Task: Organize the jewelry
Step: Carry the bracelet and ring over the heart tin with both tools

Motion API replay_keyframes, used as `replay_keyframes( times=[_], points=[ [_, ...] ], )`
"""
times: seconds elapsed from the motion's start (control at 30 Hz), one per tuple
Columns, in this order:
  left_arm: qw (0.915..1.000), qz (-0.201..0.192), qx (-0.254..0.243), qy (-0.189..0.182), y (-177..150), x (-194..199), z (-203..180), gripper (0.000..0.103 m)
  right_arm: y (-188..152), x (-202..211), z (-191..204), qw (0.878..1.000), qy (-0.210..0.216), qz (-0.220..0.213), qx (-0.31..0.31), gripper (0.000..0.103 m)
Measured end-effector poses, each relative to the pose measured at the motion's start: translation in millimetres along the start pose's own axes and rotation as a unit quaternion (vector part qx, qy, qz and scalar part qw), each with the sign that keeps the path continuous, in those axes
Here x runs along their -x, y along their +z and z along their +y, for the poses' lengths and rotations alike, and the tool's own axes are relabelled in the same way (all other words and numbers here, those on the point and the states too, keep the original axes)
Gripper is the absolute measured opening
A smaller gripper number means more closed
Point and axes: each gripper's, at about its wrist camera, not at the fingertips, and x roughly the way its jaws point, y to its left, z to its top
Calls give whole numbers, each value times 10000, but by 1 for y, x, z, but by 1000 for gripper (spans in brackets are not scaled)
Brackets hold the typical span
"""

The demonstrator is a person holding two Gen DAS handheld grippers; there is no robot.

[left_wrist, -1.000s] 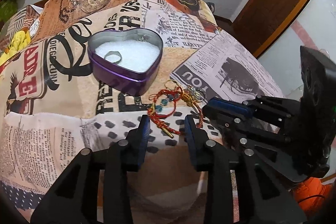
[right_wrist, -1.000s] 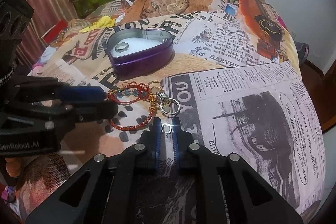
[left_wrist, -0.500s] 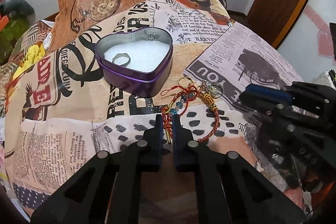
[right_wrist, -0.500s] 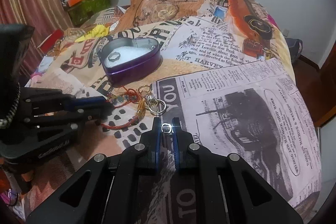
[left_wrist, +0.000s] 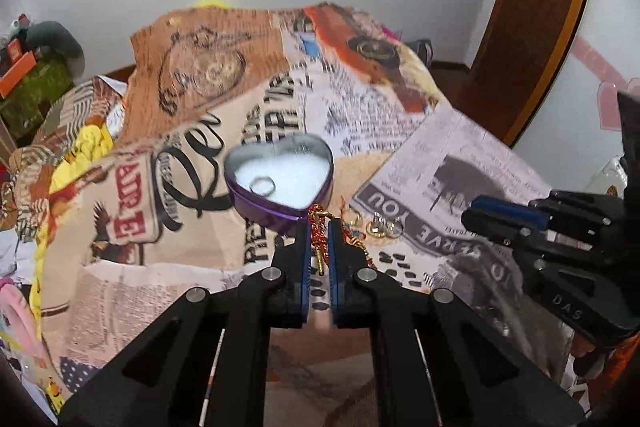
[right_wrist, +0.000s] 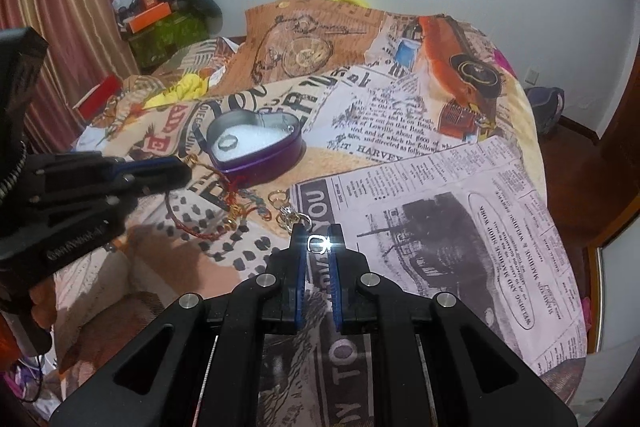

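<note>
The left gripper (left_wrist: 319, 227) is clamping a red braided bracelet (left_wrist: 319, 233) between its nearly closed blue-lined fingers (left_wrist: 306, 247). A gold bar fitting on the bracelet is showing in the narrow gap between the fingers. In the right wrist view, the remaining length of the bracelet (right_wrist: 212, 223) is trailing from the left gripper (right_wrist: 182, 173) down onto the bedspread (right_wrist: 400, 131), where a beaded section is lying in a loose loop.

The right gripper (right_wrist: 318, 241) is pinching a small silver ring (right_wrist: 317, 242) at its fingertips; the jaws are standing only as far apart as the ring is wide. A bright glint is showing on the ring. In the left wrist view, the right gripper (left_wrist: 480, 213) is sitting at the right edge, above the newspaper-print area of the bedspread (left_wrist: 120, 287).

A purple heart-shaped tin (left_wrist: 280, 179) is resting on the bedspread, just beyond the left gripper tips. The tin is containing a white pad, and a silver ring (left_wrist: 263, 185) is lying on the pad near the left lobe. In the right wrist view, the tin (right_wrist: 256, 151) is sitting beyond and to the left of the right gripper.

Several gold rings and a charm (left_wrist: 378, 225) are lying on the bedspread between the two grippers, just beside the tin point.
</note>
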Motion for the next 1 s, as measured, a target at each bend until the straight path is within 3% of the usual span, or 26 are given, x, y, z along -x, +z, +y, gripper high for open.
replay_keyframes(
  times=[0.5, 1.0],
  points=[
    [9973, -714, 162, -43, 17, 48, 26, 6, 22, 16, 21, 9994, 1, -318, 103, 9],
    [9964, -759, 374, -35, 34, 23, 59, 6, 59, -5, 39, 9985, 96, -486, 220, 9]
  ],
)
